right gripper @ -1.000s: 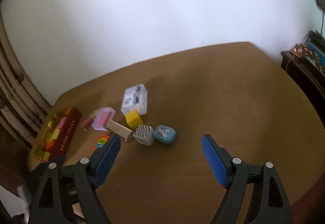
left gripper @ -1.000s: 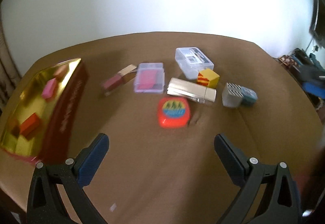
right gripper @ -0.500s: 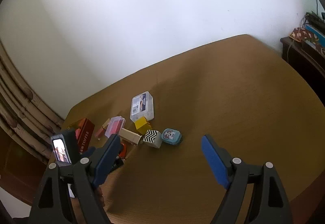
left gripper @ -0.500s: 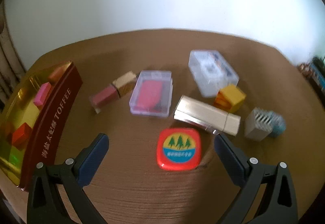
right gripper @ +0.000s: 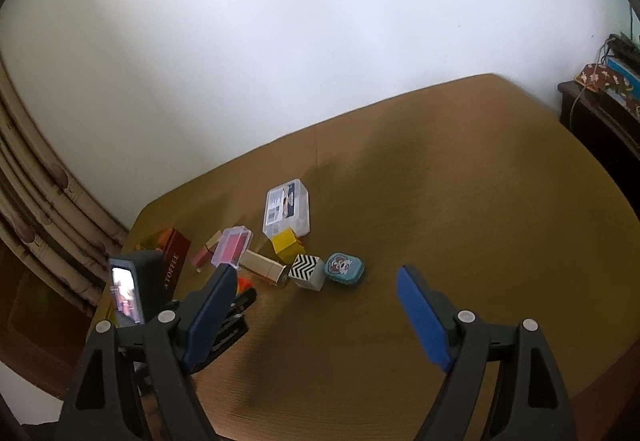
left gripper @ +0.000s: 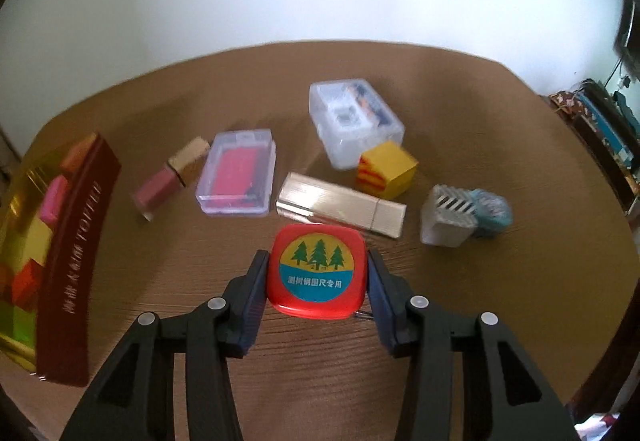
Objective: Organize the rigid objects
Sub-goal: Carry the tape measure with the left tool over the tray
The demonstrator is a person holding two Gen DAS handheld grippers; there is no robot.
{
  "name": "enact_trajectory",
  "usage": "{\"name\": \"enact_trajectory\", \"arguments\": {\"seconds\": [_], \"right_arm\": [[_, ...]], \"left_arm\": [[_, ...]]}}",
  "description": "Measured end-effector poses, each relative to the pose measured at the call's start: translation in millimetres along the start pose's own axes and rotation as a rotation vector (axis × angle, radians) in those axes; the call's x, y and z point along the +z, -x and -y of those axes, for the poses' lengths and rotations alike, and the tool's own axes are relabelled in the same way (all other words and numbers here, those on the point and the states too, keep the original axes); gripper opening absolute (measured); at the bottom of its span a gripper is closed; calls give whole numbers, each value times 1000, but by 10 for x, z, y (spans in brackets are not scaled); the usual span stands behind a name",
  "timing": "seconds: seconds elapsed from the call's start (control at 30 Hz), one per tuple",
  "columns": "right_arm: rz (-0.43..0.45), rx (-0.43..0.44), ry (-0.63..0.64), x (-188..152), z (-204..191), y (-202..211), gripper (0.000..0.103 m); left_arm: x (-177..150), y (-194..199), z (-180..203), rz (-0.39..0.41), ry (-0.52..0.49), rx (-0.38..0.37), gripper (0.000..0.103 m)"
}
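A red square tape measure point(left gripper: 318, 271) with a pine-tree label lies flat on the brown table point(left gripper: 520, 301). My left gripper point(left gripper: 318, 259) has it between its jaws, which are closing, and both blue pads touch its sides. In the right wrist view the left gripper point(right gripper: 236, 305) shows at lower left with a sliver of the red tape measure point(right gripper: 244, 286). My right gripper point(right gripper: 315, 270) hovers open over the table with nothing between its fingers. At the left stands a dark red toffee tin point(left gripper: 76, 241) with several coloured blocks in it.
Just beyond the tape measure lie a gold box point(left gripper: 340, 205), a yellow cube point(left gripper: 390, 169), a clear case with a pink insert point(left gripper: 238, 173), a clear box point(left gripper: 354, 121), a pink and gold stick point(left gripper: 168, 177), a zigzag-striped white cube point(left gripper: 448, 217) and a blue tin point(left gripper: 492, 213).
My left gripper moved forward to the red tape measure and its jaws came in from wide open onto its sides. The right gripper stayed open and tilted slightly.
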State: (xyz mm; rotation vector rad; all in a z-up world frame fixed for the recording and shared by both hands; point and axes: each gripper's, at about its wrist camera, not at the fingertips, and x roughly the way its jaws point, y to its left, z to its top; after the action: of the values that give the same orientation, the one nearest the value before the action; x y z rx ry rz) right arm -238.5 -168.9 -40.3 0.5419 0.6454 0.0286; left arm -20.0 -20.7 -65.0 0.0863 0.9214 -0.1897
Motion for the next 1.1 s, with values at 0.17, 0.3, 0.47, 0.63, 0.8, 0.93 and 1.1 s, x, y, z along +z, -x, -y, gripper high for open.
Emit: {"name": "enact_trajectory", "arguments": {"seconds": [0.17,0.3,0.47,0.63,0.8,0.93,1.1], "right_arm": [[-12,0,-13,7,26,9,84],[-18,-1,-17,8,25,15,84],[-27,7,-34,3,65,18,84],[-28,2,-45,-1,98,16,84],[-40,-1,-49,-23,96,-12,84],[-49,-1,-47,-35,95,-29,84],[-61,-2,-39,-55,84,-56,84]], "left_arm": [[180,341,-40,58,-12,-8,43],[375,598,-124,108,-9,7,43],[567,858,-435,145,25,53,43],[699,1036,-811,164,69,104,43],[745,1163,-1170,169,118,154,43],[751,1260,-1415,165,155,190,43],[730,1315,-1687,161,184,225,43]]}}
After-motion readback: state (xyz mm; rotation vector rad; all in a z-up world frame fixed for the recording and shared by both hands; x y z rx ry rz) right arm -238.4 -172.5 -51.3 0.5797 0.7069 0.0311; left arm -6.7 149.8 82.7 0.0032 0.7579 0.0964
